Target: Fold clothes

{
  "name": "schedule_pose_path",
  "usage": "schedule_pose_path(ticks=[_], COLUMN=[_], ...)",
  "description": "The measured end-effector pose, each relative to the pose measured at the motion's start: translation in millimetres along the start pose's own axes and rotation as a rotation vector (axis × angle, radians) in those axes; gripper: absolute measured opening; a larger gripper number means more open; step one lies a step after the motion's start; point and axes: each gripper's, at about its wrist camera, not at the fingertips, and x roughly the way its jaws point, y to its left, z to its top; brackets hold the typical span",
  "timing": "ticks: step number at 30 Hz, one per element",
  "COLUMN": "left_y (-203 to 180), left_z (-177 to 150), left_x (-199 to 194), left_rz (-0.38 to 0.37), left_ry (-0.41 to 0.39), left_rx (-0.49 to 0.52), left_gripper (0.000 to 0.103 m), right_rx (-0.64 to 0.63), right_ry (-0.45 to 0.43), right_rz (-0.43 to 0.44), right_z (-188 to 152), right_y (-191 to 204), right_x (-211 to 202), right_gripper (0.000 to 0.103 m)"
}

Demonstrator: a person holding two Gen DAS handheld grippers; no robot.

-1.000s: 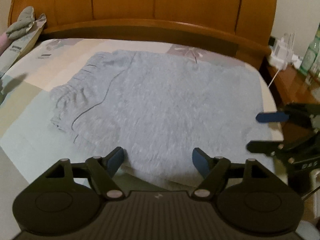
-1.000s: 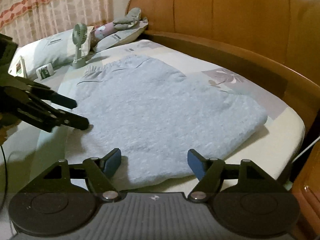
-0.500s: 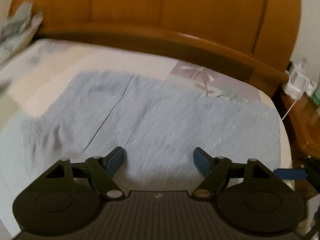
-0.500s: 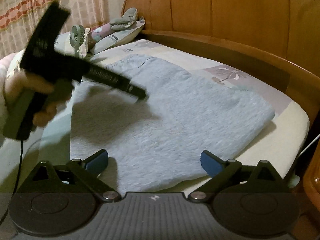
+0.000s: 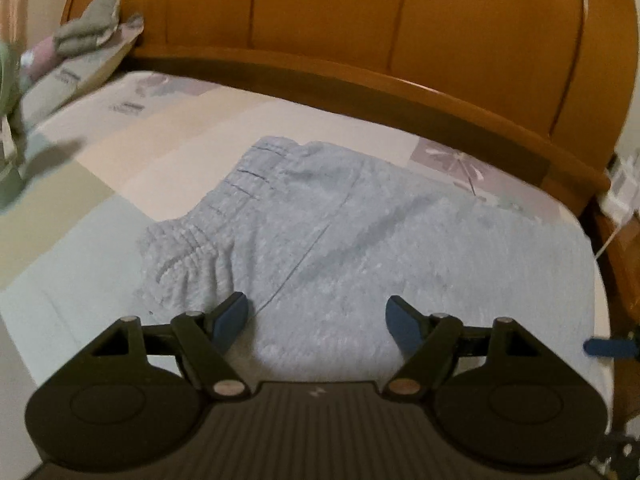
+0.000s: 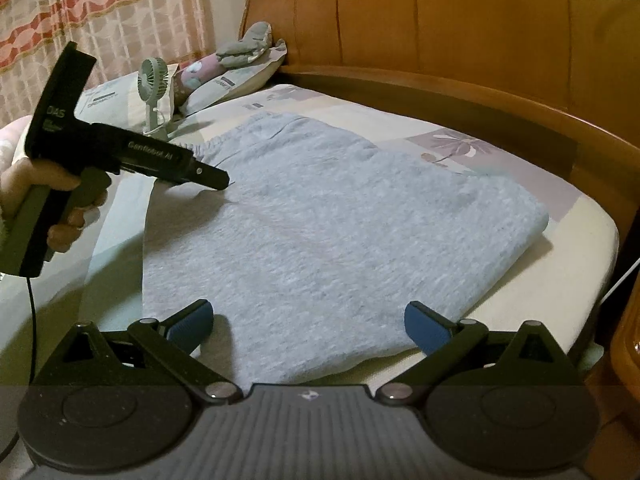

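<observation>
Spreading wide, the blue-tipped fingers [image 6: 188, 322] of the right gripper [image 6: 308, 320] have just been opening and hold nothing; the near edge of the folded light-blue garment [image 6: 340, 232] lies between and just beyond them, not pinched. In the left wrist view the left gripper [image 5: 316, 320] also stands open and empty, its fingers [image 5: 230, 314] poised over the same garment, the left one near the gathered elastic waistband [image 5: 188, 256] and a seam running up between the two. From the right wrist view that gripper (held in the person's left hand [image 6: 52, 200]) points down at the garment's left part; contact cannot be told. The garment lies flat on the bed [image 6: 576, 248], close to its right edge. Farther off stand a wooden headboard [image 6: 460, 24], pillows [image 6: 224, 84], a small green fan [image 6: 154, 92] and patterned curtains [image 6: 104, 8].
</observation>
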Motion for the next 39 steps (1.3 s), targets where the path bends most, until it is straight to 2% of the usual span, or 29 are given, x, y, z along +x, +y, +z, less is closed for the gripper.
schedule_pose_path(ticks=[2,5,7,10,13,19,23,24,25,28,29,33,39], left_y=[-9.7,-25.6,-28.1,-22.4,-24.5,-49.4,-62.6,-64.1,-65.8,-66.9,-66.5,-64.0,-29.7], left_z=[1.4,-2.8,-14.4,-25.7,-13.9,24.7,40.4,42.5,44.1,46.5,47.0,49.4,38.0], left_x=[-8.6,-15.5,-9.3,-12.2,-19.2,-14.1,20.2,29.5,38.5,69.8,72.3,55.9,9.3], left_rz=[-0.028,-0.05,-0.046,-0.069,-0.075,-0.184,-0.318,-0.329,-0.325,-0.199,-0.185,-0.192,-0.161], left_ry=[-0.005,-0.024,0.017,0.001,0.016,-0.047,0.011,0.019,0.021,0.077,0.084,0.068,-0.003], left_rx=[0.032,0.136,0.158,0.127,0.08,0.11,0.097,0.097,0.098,0.097,0.085,0.05,0.104], left_gripper=[0.077,0.077,0.078,0.078,0.078,0.079,0.079,0.079,0.079,0.078,0.079,0.078,0.083], right_rx=[0.008,0.02,0.012,-0.013,-0.038,-0.083,-0.103,-0.105,-0.106,-0.106,-0.105,-0.094,-0.061], right_ry=[-0.001,-0.009,-0.011,-0.001,-0.004,0.002,0.04,0.047,0.054,0.062,0.065,0.066,0.049], right_rz=[-0.001,0.01,0.022,0.029,0.027,0.107,0.102,0.1,0.098,0.094,0.091,0.087,0.102], right_z=[2.2,6.3,7.1,5.9,5.4,8.3,3.3,1.5,-0.2,-3.0,-3.2,-3.6,-3.6], right_y=[-0.5,2.3,4.8,8.3,12.3,29.5,35.5,35.9,36.3,35.4,35.1,33.2,28.7], right_x=[-1.8,-7.8,-11.0,-14.7,-21.7,-24.8,-15.2,-13.6,-12.0,-9.8,-9.4,-9.3,-15.0], right_gripper=[0.103,0.103,0.103,0.103,0.103,0.103,0.103,0.103,0.103,0.103,0.103,0.103,0.103])
